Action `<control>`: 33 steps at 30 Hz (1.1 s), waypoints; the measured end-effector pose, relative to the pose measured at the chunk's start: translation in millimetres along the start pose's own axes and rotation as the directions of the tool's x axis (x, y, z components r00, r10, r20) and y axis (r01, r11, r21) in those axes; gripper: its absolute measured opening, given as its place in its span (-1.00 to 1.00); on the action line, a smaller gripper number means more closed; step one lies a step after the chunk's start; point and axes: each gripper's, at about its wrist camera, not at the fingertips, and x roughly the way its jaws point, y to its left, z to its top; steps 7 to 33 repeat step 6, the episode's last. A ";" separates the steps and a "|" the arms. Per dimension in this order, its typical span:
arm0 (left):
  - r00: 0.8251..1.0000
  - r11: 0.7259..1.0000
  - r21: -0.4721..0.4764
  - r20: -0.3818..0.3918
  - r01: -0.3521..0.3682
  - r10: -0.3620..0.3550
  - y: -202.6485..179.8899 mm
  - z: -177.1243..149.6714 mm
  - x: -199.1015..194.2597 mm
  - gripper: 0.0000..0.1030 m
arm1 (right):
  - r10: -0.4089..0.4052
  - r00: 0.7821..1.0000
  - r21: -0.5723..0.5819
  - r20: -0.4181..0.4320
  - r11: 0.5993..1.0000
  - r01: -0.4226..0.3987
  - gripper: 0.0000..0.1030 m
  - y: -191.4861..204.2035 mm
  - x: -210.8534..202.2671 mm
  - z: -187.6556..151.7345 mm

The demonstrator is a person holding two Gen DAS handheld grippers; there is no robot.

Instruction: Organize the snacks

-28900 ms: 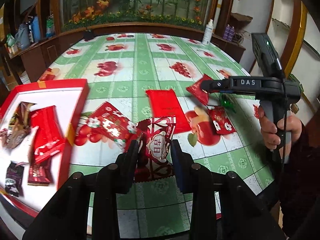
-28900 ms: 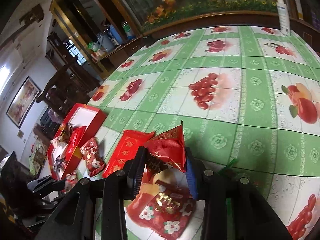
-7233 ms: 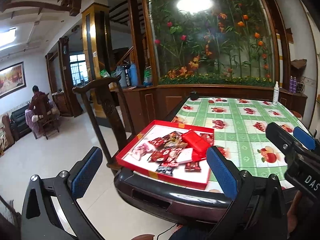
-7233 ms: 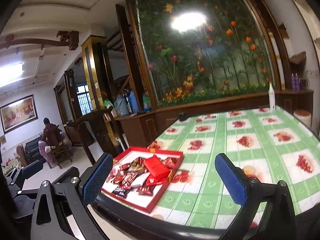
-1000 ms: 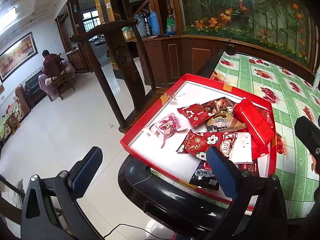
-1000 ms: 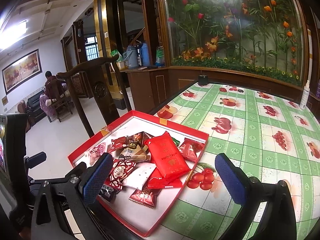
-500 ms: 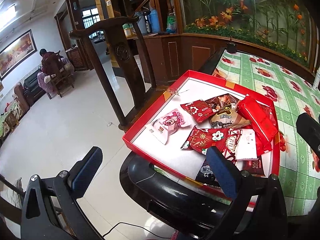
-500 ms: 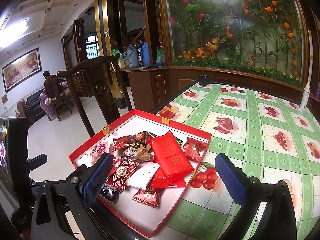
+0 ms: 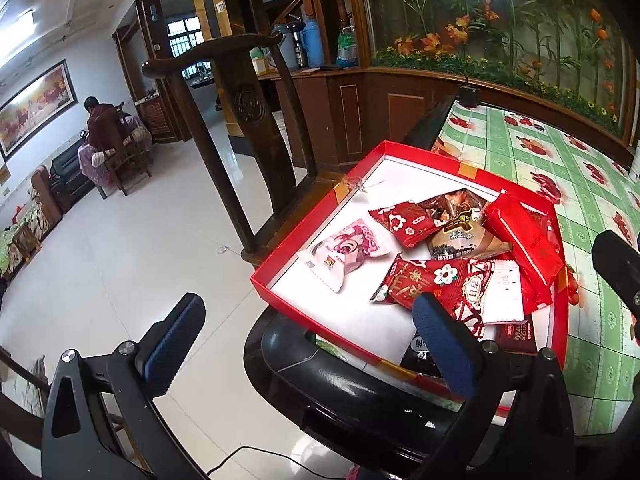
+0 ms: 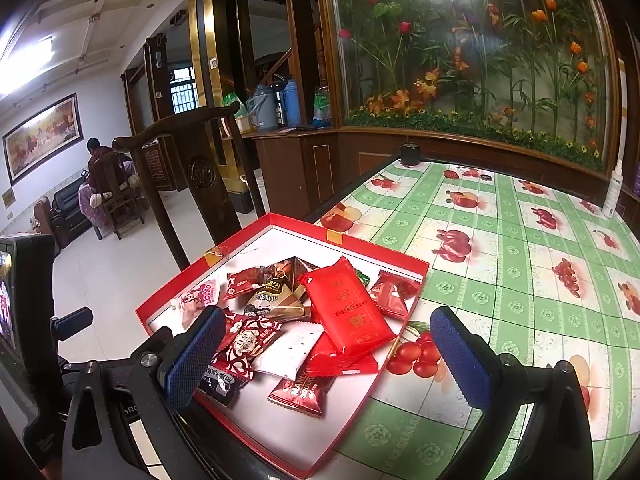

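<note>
One red tray (image 10: 376, 249), about ten snack packets (image 10: 347, 307).

Both hand-held grippers (image 9: 308, 336) (image 10: 328, 352) agape (empty)

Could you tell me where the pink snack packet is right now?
In both views the pink snack packet lies inside the red tray, at its left end, just left of the red flower-print packet.

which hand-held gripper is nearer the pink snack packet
Left, though only slightly. The left hand-held gripper hovers open just off the tray's corner by the pink snack packet; the right hand-held gripper is open over the tray's opposite side.
</note>
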 end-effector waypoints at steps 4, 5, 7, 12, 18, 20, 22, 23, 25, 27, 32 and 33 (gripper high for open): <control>1.000 1.000 0.028 0.020 -0.011 0.010 -7.7 1.1 -4.8 1.00 | 0.006 1.000 0.014 -0.006 1.000 -0.005 0.99 -5.0 2.9 -1.2; 1.000 0.999 0.036 0.019 -0.010 0.009 -10.8 2.1 -5.8 1.00 | 0.007 1.000 0.019 -0.008 1.000 -0.006 0.99 -8.2 3.0 -2.2; 1.000 0.999 0.043 0.020 -0.009 0.008 -14.5 3.3 -7.0 1.00 | 0.007 1.000 0.022 -0.009 1.000 -0.007 0.99 -11.3 3.1 -2.7; 1.000 0.999 0.043 0.020 -0.009 0.008 -14.5 3.3 -7.0 1.00 | 0.007 1.000 0.022 -0.009 1.000 -0.007 0.99 -11.3 3.1 -2.7; 1.000 0.999 0.043 0.020 -0.009 0.008 -14.5 3.3 -7.0 1.00 | 0.007 1.000 0.022 -0.009 1.000 -0.007 0.99 -11.3 3.1 -2.7; 1.000 0.999 0.043 0.020 -0.009 0.008 -14.5 3.3 -7.0 1.00 | 0.007 1.000 0.022 -0.009 1.000 -0.007 0.99 -11.3 3.1 -2.7; 1.000 0.999 0.043 0.020 -0.009 0.008 -14.5 3.3 -7.0 1.00 | 0.007 1.000 0.022 -0.009 1.000 -0.007 0.99 -11.3 3.1 -2.7; 1.000 0.999 0.043 0.020 -0.009 0.008 -14.5 3.3 -7.0 1.00 | 0.007 1.000 0.022 -0.009 1.000 -0.007 0.99 -11.3 3.1 -2.7; 1.000 0.999 0.043 0.020 -0.009 0.008 -14.5 3.3 -7.0 1.00 | 0.007 1.000 0.022 -0.009 1.000 -0.007 0.99 -11.3 3.1 -2.7; 1.000 0.999 0.043 0.020 -0.009 0.008 -14.5 3.3 -7.0 1.00 | 0.007 1.000 0.022 -0.009 1.000 -0.007 0.99 -11.3 3.1 -2.7; 1.000 0.999 0.043 0.020 -0.009 0.008 -14.5 3.3 -7.0 1.00 | 0.007 1.000 0.022 -0.009 1.000 -0.007 0.99 -11.3 3.1 -2.7; 1.000 0.999 0.043 0.020 -0.009 0.008 -14.5 3.3 -7.0 1.00 | 0.007 1.000 0.022 -0.009 1.000 -0.007 0.99 -11.3 3.1 -2.7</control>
